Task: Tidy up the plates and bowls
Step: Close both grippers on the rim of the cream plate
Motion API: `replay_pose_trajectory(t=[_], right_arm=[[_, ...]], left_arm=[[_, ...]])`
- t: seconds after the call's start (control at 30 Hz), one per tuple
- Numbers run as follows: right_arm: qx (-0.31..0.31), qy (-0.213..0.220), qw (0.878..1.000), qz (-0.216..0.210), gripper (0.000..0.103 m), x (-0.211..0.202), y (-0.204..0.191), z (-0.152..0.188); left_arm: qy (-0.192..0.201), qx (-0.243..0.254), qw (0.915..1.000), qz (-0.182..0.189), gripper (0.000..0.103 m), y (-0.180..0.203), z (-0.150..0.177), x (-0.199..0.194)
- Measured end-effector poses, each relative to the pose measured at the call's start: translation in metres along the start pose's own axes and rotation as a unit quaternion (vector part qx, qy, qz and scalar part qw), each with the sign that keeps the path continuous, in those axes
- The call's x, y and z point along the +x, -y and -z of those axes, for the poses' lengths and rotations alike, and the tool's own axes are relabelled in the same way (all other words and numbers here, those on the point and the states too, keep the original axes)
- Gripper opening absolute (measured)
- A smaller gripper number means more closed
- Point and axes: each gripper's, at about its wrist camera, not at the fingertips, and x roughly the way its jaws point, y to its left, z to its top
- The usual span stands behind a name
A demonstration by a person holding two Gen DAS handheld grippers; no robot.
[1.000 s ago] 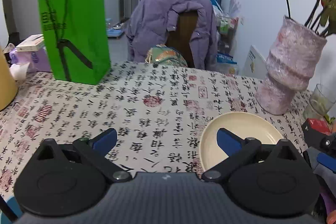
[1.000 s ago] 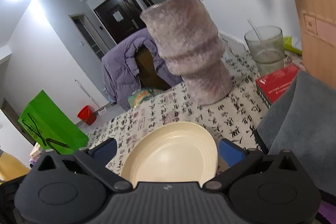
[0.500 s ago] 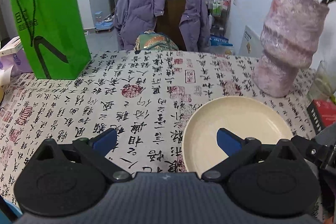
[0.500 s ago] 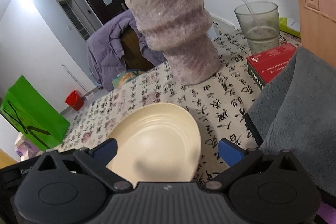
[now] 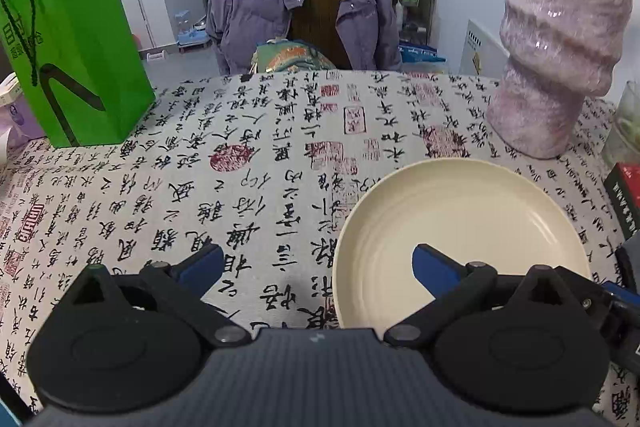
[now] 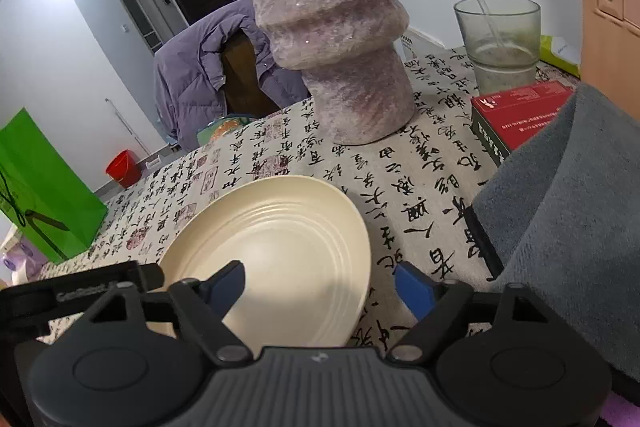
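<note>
Right gripper (image 6: 318, 279): jaws closing, not yet pressing, with the right-hand rim of the cream plate (image 6: 280, 239) between them. Left pad over the plate's ribbed well, right pad outside the rim above the calligraphy tablecloth (image 6: 400, 187). Straddles the edge squarely, so the plate lies straight ahead and slightly to the left of this tool, flat on the cloth, well facing up. Round, hence no long axis to line up with; only the rim's line between the pads counts, and there it runs roughly away from the tool. Left gripper (image 5: 316, 257): jaws wide, holding nothing, right pad hanging over the near left part of the plate (image 5: 460, 219), left pad over bare cloth, the plate's left rim crossing the gap between them. From this tool the plate sits ahead and to the right. Judged from both views, the right hand is the better placed of the two, already set across the rim and narrowing on it, while the left merely hovers at the opposite edge. Further out from the right tool: grey folded cloth (image 6: 568, 227) just beside on the right, red box (image 6: 520, 111) and glass with a straw (image 6: 500, 39) beyond it, mottled pink vase (image 6: 332, 39) straight ahead past the plate's far rim. Further out from the left tool: green paper bag (image 5: 76, 59) well apart, far left.
</note>
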Motion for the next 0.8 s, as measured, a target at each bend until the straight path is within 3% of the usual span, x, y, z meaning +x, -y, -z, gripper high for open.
replay_pose_trajectory(t=[0.07, 0.17, 0.2, 0.3, 0.43, 0.5, 0.63, 0.8], right_arm=[[-0.005, -0.001, 1.000, 0.007, 0.068, 0.003, -0.001, 0.001], [-0.006, -0.009, 1.000, 0.016, 0.054, 0.008, 0.001, 0.003], [-0.005, -0.012, 1.000, 0.017, 0.053, 0.010, 0.002, 0.004], [-0.007, -0.012, 1.000, 0.018, 0.048, 0.012, 0.002, 0.006], [-0.011, -0.009, 1.000, 0.020, 0.039, 0.013, 0.001, 0.007], [-0.011, -0.005, 1.000, 0.029, 0.028, 0.013, 0.002, 0.007], [-0.012, -0.005, 0.999, 0.035, 0.024, 0.015, 0.003, 0.008], [-0.010, -0.009, 0.999, 0.043, 0.013, 0.018, 0.005, 0.009]], left_arm=[[-0.003, 0.004, 1.0000, -0.001, 0.099, 0.002, 0.002, 0.005], [-0.011, 0.010, 0.9999, 0.006, 0.083, 0.004, 0.003, 0.009], [-0.014, 0.011, 0.9998, 0.009, 0.077, 0.004, 0.003, 0.010], [-0.020, 0.011, 0.9997, 0.013, 0.072, 0.004, 0.004, 0.015], [-0.037, 0.011, 0.9991, 0.020, 0.050, 0.003, 0.004, 0.021], [-0.044, 0.014, 0.9987, 0.022, 0.042, 0.005, 0.005, 0.023], [-0.048, 0.020, 0.9981, 0.032, 0.024, 0.007, 0.006, 0.024], [-0.045, 0.026, 0.9982, 0.028, 0.020, 0.010, 0.007, 0.023]])
